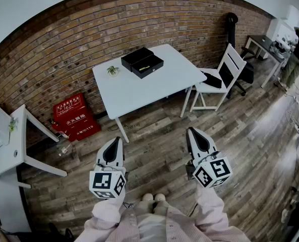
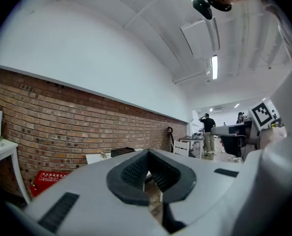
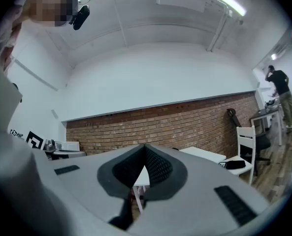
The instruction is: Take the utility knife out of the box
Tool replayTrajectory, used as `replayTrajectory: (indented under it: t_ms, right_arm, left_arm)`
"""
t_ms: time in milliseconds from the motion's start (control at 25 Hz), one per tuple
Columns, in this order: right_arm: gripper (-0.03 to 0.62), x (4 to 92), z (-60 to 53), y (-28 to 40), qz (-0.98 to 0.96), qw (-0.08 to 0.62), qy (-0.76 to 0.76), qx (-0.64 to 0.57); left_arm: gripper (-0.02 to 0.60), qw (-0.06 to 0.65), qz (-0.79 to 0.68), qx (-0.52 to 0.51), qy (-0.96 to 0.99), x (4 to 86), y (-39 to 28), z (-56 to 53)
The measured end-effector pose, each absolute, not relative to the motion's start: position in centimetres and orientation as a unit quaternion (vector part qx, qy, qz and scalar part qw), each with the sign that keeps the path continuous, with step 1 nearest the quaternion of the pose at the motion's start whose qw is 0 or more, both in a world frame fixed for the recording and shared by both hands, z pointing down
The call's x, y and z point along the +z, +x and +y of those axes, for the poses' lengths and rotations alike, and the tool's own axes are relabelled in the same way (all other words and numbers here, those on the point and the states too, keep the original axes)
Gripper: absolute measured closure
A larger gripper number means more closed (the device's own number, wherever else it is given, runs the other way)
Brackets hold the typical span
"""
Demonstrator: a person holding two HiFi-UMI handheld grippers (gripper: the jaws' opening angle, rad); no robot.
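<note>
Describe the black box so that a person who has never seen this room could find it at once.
In front of the brick wall stands a square white table. On its far side, beside a small green plant, lies the black box. It is the only dark thing on the table, and it lies open in two flat halves, with a thin yellowish thing in one.

The person wears a pale pink, finely striped shirt (image 1: 150, 227) with long sleeves (image 1: 105, 220) and light-coloured shoes (image 1: 153, 197). The left gripper (image 1: 117, 139) and right gripper (image 1: 190, 130) are pale grey shells with black ribbed pads (image 2: 135, 171). Each carries a white cube (image 1: 108, 184) printed with black square markers.
</note>
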State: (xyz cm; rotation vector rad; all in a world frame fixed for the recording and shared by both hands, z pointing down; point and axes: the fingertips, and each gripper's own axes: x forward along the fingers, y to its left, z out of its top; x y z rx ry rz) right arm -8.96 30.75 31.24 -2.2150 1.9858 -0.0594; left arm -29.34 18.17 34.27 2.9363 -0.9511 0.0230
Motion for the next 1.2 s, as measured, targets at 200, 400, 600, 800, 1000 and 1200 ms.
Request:
replayTrajectory:
  t_ms: [200,400,600,800,1000,1200]
  right_arm:
    - [0.591,31.4,31.0,-8.0,0.665,0.095,-0.74,-0.028]
    - [0.591,32.3,31.2,-7.0,0.664,0.089,-0.742,-0.038]
    - [0.589,32.8,31.5,-6.1,0.667,0.092,-0.739,-0.038]
    - [0.556,33.1,31.6,-4.9,0.667,0.087,-0.739,-0.031]
    - [0.499,33.0,31.2,-4.5,0.669,0.091,-0.737,-0.029]
    - [0.47,33.1,30.5,-4.2,0.67,0.086,-0.737,-0.03]
  left_arm:
    - [0.589,0.03,-0.309,0.007,0.95,34.1,-28.7,18.4]
    - [0.589,0.036,-0.312,0.004,0.949,34.3,-28.0,18.7]
    - [0.589,0.036,-0.31,0.001,0.95,34.7,-26.9,19.0]
    - [0.589,0.035,-0.313,-0.002,0.949,34.5,-26.1,19.2]
    - [0.589,0.037,-0.318,-0.004,0.947,34.6,-26.0,19.0]
    - [0.589,0.043,-0.321,-0.002,0.946,34.9,-25.9,18.6]
